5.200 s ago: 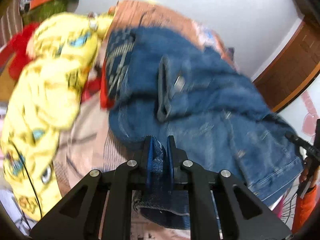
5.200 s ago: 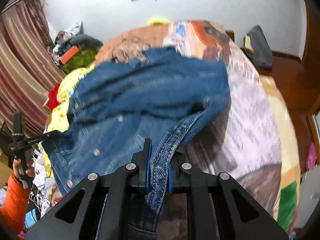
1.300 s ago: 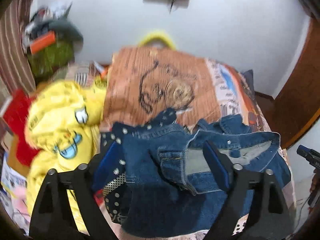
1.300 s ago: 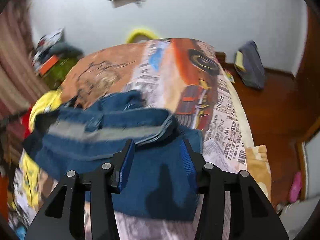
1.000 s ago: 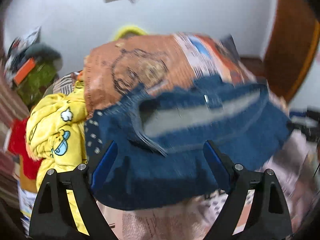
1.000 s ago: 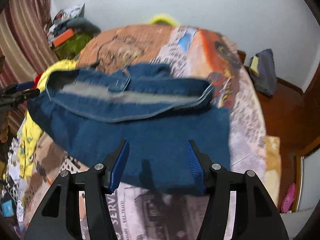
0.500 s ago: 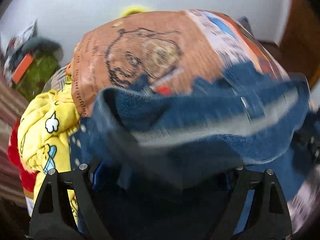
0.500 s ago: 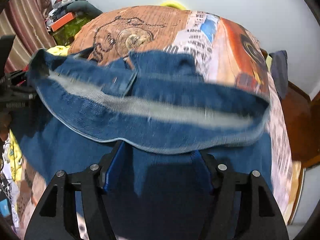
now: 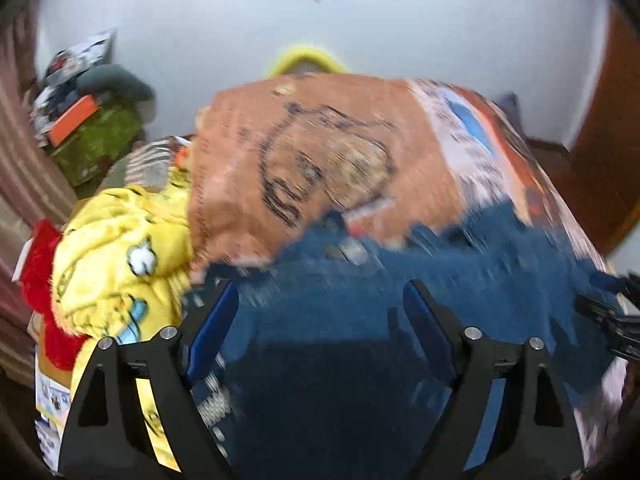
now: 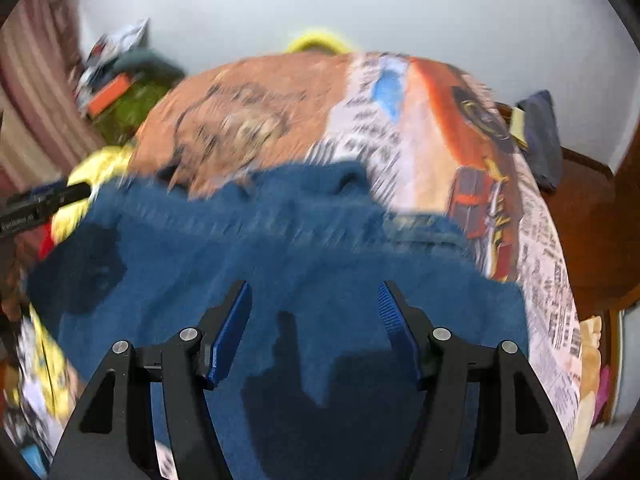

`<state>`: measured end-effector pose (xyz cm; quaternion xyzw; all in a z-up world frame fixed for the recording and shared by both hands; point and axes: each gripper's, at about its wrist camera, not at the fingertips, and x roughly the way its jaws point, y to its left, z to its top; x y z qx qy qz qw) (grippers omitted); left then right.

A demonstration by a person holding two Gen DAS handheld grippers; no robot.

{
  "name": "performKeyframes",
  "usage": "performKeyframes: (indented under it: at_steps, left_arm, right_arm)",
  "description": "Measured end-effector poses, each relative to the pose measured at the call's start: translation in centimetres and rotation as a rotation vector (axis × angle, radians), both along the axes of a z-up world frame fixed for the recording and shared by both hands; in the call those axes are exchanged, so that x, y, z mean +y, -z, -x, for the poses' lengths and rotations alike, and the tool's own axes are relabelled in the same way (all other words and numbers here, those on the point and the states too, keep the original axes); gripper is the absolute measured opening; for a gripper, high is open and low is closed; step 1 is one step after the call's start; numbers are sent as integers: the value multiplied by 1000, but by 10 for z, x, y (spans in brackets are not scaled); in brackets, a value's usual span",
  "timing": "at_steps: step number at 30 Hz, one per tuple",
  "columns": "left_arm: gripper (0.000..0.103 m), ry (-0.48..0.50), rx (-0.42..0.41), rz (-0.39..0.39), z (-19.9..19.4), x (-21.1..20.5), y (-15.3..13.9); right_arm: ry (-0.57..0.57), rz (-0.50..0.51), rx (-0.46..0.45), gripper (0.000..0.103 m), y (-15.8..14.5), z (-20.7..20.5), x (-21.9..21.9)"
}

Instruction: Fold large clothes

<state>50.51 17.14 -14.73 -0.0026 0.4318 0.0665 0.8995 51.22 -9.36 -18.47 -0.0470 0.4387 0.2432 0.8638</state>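
Note:
A blue denim jacket (image 9: 400,280) lies spread on the bed, blurred by motion. It also shows in the right wrist view (image 10: 280,260). My left gripper (image 9: 320,304) is open and empty just above the jacket's near part. My right gripper (image 10: 314,304) is open and empty above the jacket too. The tip of the right gripper shows at the right edge of the left wrist view (image 9: 612,320), and the left gripper at the left edge of the right wrist view (image 10: 36,204).
The bed cover (image 9: 320,160) is orange with a printed figure, and newspaper print on the right (image 10: 540,240). A yellow cartoon garment (image 9: 120,256) and red cloth (image 9: 40,264) lie left of the jacket. Clutter (image 9: 92,120) stands by the far wall. A wooden door (image 9: 608,160) stands right.
Both grippers held the jacket shut five seconds ago and have since opened. Over the last second the jacket's raised edge dropped flat onto the bed and both grippers pulled back above it.

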Motion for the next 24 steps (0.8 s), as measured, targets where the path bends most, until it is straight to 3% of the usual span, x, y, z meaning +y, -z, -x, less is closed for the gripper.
performKeyframes:
  at_steps: [5, 10, 14, 20, 24]
  left_arm:
    - [89, 60, 72, -106, 33, -24, 35]
    - [96, 46, 61, -173, 70, -22, 56]
    - [97, 12, 34, -122, 95, -13, 54]
    - [97, -90, -27, -120, 128, 4, 27]
    - [97, -172, -82, -2, 149, 29, 11]
  right_arm:
    - [-55, 235, 2, 62, 33, 33, 4]
    - [-20, 269, -70, 72, 30, 63, -17]
    - [7, 255, -57, 72, 23, 75, -36]
    - [24, 242, -85, 72, 5, 91, -49]
    - [21, 203, -115, 72, -10, 97, -44]
